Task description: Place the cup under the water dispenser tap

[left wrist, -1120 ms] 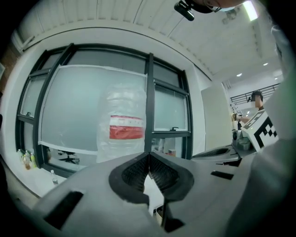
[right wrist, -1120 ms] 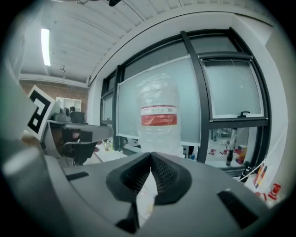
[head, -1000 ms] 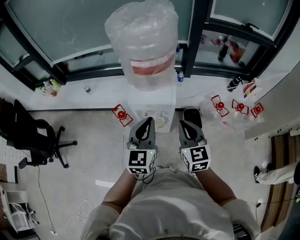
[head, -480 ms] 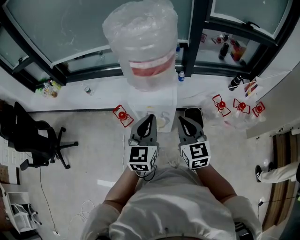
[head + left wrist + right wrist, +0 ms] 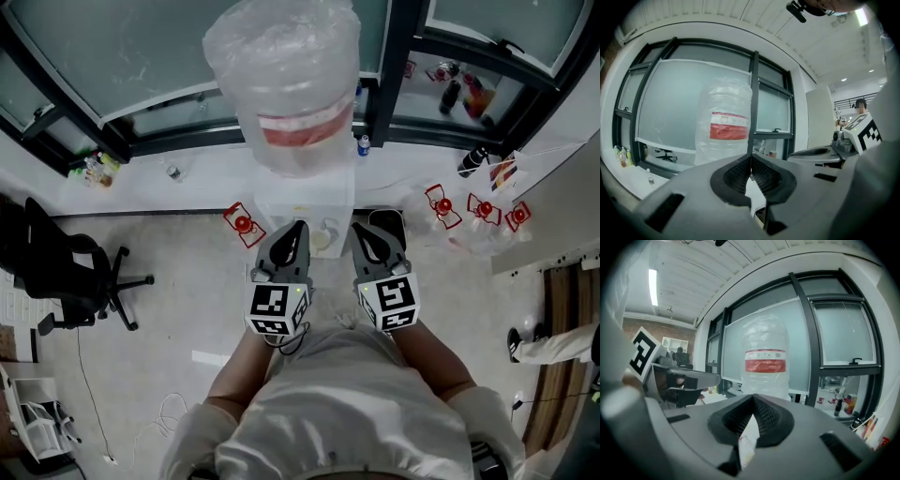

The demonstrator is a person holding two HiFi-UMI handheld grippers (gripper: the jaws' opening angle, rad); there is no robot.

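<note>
The water bottle (image 5: 281, 84) overhangs and hides the dispenser's (image 5: 305, 202) tap.

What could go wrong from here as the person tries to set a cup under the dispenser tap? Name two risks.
1. The left gripper and right gripper are both shut and hold no cup. Pushed forward like this, they could knock the pale round thing on the water dispenser, perhaps the cup, instead of gripping it.
2. The bottle sits high on top; a shove against the dispenser might rock it.
</note>
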